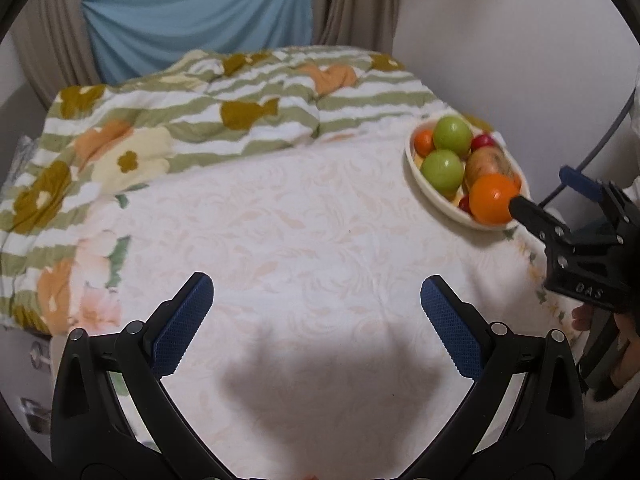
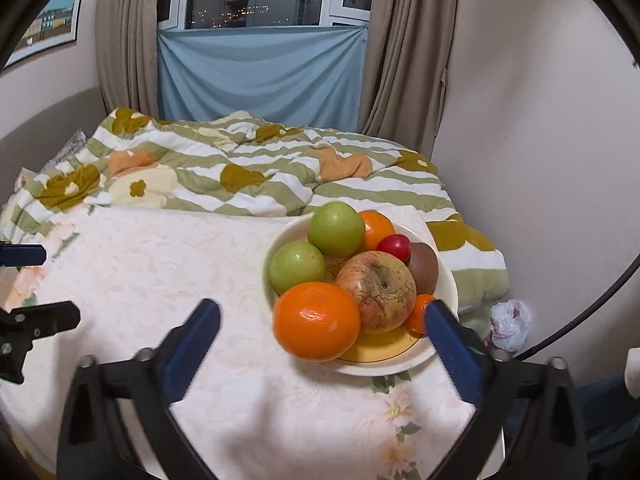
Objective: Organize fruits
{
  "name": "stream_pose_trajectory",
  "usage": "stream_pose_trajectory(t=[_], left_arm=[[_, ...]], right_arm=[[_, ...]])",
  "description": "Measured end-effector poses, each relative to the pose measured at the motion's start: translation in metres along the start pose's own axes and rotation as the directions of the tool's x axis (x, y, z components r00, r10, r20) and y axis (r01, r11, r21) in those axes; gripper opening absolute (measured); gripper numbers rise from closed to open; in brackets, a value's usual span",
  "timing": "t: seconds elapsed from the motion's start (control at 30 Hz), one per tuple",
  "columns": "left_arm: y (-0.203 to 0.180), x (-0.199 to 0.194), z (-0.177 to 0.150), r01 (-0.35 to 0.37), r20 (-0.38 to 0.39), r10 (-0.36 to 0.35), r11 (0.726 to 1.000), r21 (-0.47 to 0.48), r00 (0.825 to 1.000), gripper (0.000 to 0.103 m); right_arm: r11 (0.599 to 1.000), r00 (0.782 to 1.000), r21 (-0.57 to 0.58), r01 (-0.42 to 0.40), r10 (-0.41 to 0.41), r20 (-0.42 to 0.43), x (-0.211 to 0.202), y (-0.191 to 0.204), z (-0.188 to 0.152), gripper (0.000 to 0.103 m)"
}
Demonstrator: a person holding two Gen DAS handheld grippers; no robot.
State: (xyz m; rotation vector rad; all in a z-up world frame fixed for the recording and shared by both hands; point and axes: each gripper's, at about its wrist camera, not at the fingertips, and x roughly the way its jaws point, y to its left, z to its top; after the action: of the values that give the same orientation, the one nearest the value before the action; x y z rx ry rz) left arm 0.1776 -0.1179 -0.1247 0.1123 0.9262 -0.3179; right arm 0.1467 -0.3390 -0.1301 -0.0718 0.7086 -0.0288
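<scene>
Almost done, by the look of it. All the fruit in sight piled in the bowl (image 2: pixel 448 276): two green apples (image 2: pixel 337 229), a big orange (image 2: pixel 316 322) at the front, a brownish apple (image 2: pixel 378 290) in the middle, a small red fruit (image 2: pixel 394 247), a brown kiwi (image 2: pixel 424 267), plus two more oranges, one at the back and a little one half hidden at the front. No loose fruit seen on the bed (image 2: pixel 160 272) beside the bowl. Nothing left to pick up, as far as can be seen.

Right tool (image 2: pixel 322 330) wide open and holding nothing, one blue pad on each side of the bowl's front, the big orange between them but not touched. Left tool (image 1: pixel 316 320) wide open too and holding nothing, well apart from the bowl, over bare bedsheet.

Behind the bowl, a rumpled flower blanket (image 2: pixel 248 168), then a blue cloth (image 2: pixel 260 76) under a dark window with brown curtains (image 2: pixel 128 40). A crumpled white bag (image 2: pixel 510 324) just right of the bowl, off the bed. A thin cable (image 2: pixel 600 304) curving past that. Nothing blocking the bowl. Big orange sitting close to the bowl's front edge, so maybe easy to roll out.
</scene>
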Motion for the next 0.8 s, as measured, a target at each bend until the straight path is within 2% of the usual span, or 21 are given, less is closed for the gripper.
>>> stream_pose_trajectory(t=[0.23,0.43,0.6,0.8], left_arm=[[0.006,-0.062,0.009,-0.055,0.067,0.059,0.996,-0.069,0.996,0.103],[0.009,-0.111,0.0,-0.128,0.107,0.143,0.982,-0.137,0.984,0.103],[0.011,-0.144,-0.011,-0.155,0.135,0.182,0.97,-0.187,0.974,0.103],[0.012,-0.168,-0.02,-0.173,0.164,0.208,0.963,-0.207,0.964,0.103]], right_arm=[[0.999,0.998,0.015,-0.052,0.053,-0.023,-0.046,0.004,0.022,0.102],[0.995,0.995,0.058,-0.083,0.086,-0.049,-0.083,0.003,0.036,0.102],[0.995,0.993,0.076,-0.07,0.076,-0.088,-0.104,0.005,0.038,0.102],[0.994,0.994,0.086,-0.062,0.07,-0.09,-0.123,0.005,0.033,0.102]])
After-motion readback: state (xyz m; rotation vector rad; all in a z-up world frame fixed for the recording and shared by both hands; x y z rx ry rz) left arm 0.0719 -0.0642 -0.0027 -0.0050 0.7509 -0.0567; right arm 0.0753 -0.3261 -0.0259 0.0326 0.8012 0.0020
